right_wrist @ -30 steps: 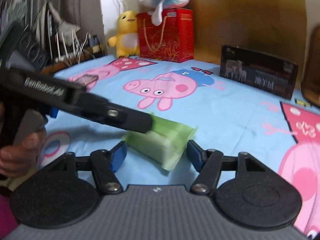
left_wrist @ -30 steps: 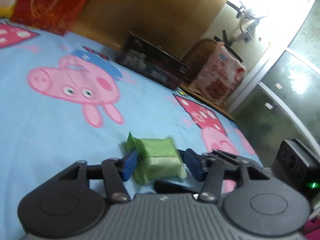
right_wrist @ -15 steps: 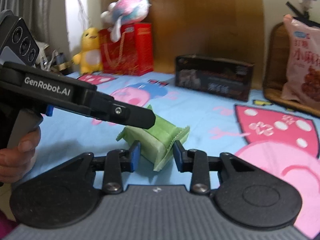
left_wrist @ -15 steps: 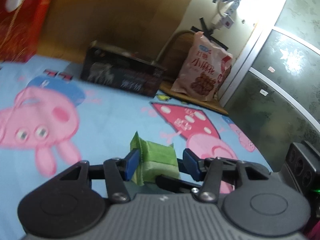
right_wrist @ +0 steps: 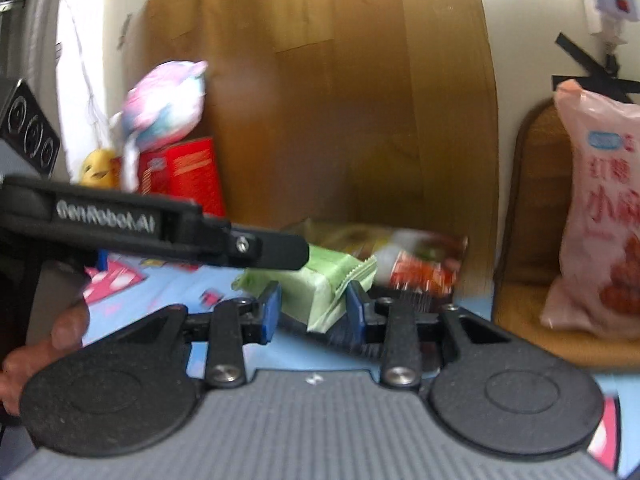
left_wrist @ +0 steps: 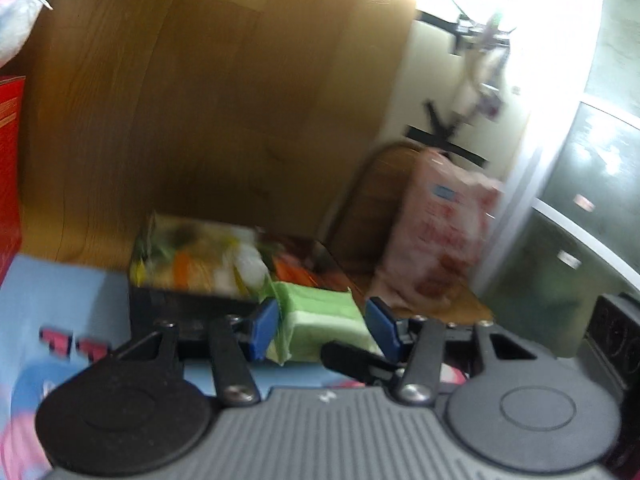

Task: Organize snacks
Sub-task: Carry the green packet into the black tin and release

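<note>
Both the left claw [left_wrist: 322, 328] and right claw [right_wrist: 314, 312] pinch the green snack pack [right_wrist: 316, 284]; blur leaves contact probable.

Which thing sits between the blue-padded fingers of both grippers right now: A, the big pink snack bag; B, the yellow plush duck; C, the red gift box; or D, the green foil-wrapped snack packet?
D: the green foil-wrapped snack packet sits between the right gripper pads and also between the left gripper pads.
</note>
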Motion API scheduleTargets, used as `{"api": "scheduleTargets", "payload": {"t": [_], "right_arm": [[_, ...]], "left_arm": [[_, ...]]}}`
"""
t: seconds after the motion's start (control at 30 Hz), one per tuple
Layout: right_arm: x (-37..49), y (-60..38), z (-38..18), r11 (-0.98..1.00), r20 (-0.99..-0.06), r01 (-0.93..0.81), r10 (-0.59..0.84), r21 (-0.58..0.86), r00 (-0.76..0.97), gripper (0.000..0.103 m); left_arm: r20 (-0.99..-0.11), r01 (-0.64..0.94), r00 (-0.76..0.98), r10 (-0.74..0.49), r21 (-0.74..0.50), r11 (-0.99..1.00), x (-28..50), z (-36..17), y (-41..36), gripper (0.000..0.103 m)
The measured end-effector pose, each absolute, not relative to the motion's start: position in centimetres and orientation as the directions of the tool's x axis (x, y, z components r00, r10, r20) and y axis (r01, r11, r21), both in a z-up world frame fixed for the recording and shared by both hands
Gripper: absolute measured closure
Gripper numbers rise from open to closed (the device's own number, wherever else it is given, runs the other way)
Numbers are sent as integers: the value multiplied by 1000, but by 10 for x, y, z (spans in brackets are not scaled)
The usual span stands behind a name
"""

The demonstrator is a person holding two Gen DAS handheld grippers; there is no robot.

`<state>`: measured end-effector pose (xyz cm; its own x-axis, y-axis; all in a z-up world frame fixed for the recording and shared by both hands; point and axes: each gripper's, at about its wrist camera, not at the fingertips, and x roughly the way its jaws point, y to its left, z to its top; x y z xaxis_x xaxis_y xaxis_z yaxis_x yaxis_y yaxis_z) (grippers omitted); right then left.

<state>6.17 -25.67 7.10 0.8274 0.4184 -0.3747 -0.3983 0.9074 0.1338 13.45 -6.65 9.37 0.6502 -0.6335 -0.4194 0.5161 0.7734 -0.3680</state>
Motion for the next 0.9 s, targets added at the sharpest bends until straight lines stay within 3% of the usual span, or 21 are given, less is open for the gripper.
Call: {"api": "scheduleTargets", "payload": {"t": [0.2,0.3,0.43,0.63,0.8,0.9], "right_arm": [[128,-246,55,934,-407,-350,349,74,844,63],[123,-255,51,938,-405,-326,344,116,847,61],[87,-271,55,942,-362,-307,336,137,869,54],[23,-284,54,935,-358,-274,340,223,869,49],[-24,-285,35,934,-431,-203,320,295,844,49],[-43,-286,27,926,-452,-176,321,334,832,47]], "left_arm": [[-463,420,685,-562,-380,825,213,73,-73,52],[-461,385,685,-564,-428,818,221,68,-66,52],[-433,381,711,-554,-425,821,191,72,-57,52],[-439,374,746,-501,-348,860,116,77,-58,42],[-532,292,754,-385,-253,922,61,60,-58,41],[-558,247,774,-300,-171,954,31,50,-61,32]]}}
